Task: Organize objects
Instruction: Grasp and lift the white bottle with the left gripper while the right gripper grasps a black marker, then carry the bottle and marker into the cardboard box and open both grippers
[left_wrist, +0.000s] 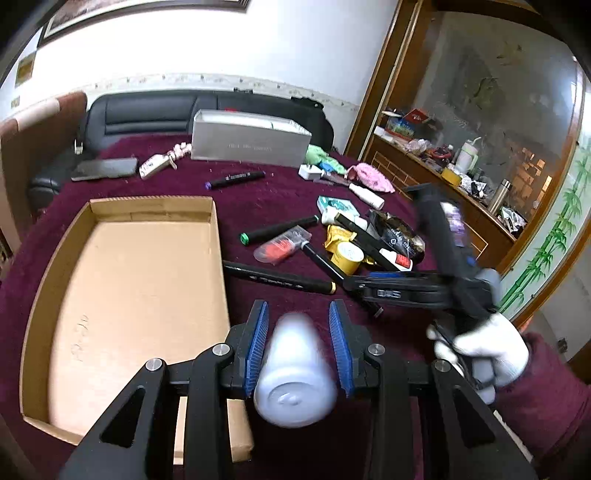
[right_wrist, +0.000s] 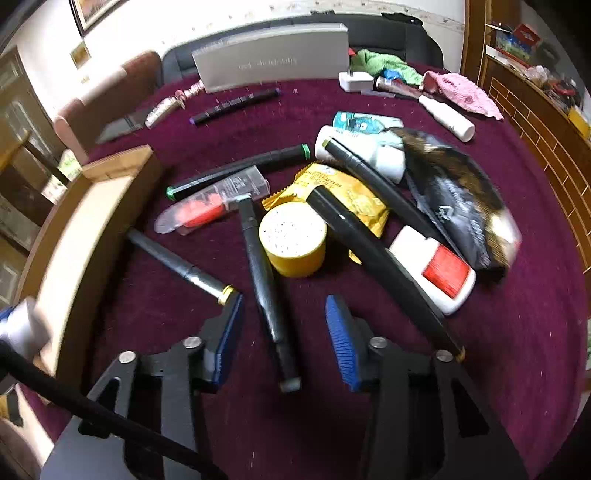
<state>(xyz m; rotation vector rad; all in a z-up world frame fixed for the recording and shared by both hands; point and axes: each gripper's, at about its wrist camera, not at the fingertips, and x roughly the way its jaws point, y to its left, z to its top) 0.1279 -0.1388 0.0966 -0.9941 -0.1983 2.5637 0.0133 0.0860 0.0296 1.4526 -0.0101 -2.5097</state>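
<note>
My left gripper (left_wrist: 298, 343) grips a small white bottle (left_wrist: 295, 373) beside the cardboard tray (left_wrist: 122, 210): light, smooth, likely slippery, so I hold it mid-body. My right gripper (right_wrist: 284, 339) stands open astride a stiff black marker (right_wrist: 264, 280).

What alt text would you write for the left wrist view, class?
The left gripper holds a blurred white bottle beside an empty cardboard tray on a maroon cloth. Markers and small packets lie scattered to the right.
</note>
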